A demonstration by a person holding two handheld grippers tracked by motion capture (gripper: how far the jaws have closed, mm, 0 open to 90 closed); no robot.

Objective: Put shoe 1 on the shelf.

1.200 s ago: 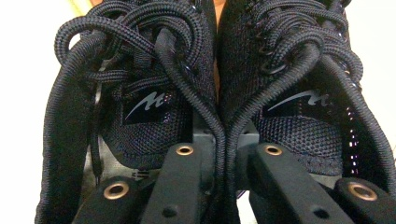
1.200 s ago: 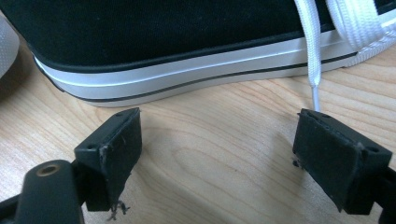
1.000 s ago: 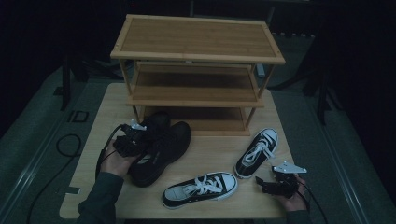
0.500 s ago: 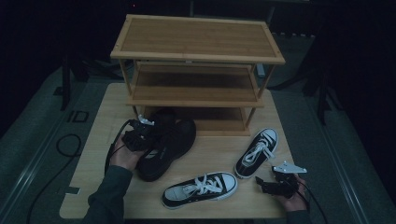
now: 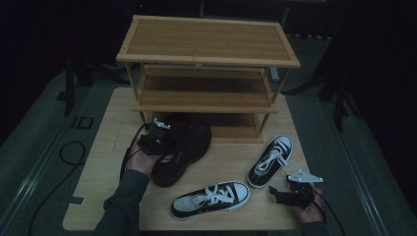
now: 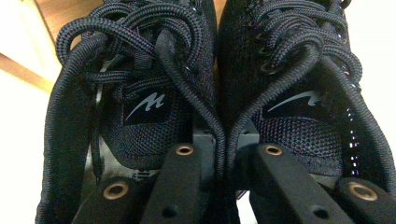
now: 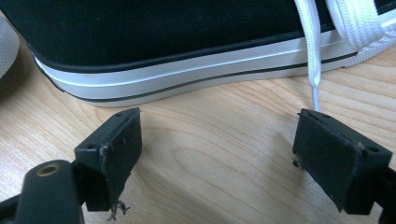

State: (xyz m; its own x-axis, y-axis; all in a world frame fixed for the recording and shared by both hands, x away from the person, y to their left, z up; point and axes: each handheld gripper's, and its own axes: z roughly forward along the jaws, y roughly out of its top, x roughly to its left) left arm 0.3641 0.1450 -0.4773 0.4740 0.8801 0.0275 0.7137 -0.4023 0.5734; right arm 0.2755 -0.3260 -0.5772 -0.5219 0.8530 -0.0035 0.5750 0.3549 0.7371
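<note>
High view: left hand-held gripper (image 5: 158,136) sits left of frame centre, over the heels of a pair of black shoes (image 5: 183,147). The pair lies side by side on the worktop (image 5: 103,147), toes pointing toward the upper right of the frame, just in front of the lowest tier of the wooden shoe rack (image 5: 206,64).

Left gripper view: the two shoes fill the frame, the left one (image 6: 135,93) and the right one (image 6: 303,88), inner collars pressed against each other at centre. The jaws rise from the bottom edge close together, one inside each shoe opening, pinching the two adjoining inner walls between them. Black laces loop across the upper part of the frame; a pale swoosh mark shows on each tongue.

Right hand-held gripper (image 5: 293,192) is in the lower right of the high view, resting low over the worktop, held by a hand (image 5: 310,209). In the right gripper view its jaws are spread wide with bare wood between them, gripping nothing. Just beyond them lies the side of a black-and-white sneaker (image 7: 187,42), a white lace end (image 7: 314,70) dangling toward the right-hand jaw.

High view: two black-and-white sneakers lie apart on the worktop, one at lower centre (image 5: 210,199), the other to its right, angled toward the upper right (image 5: 270,155).
</note>
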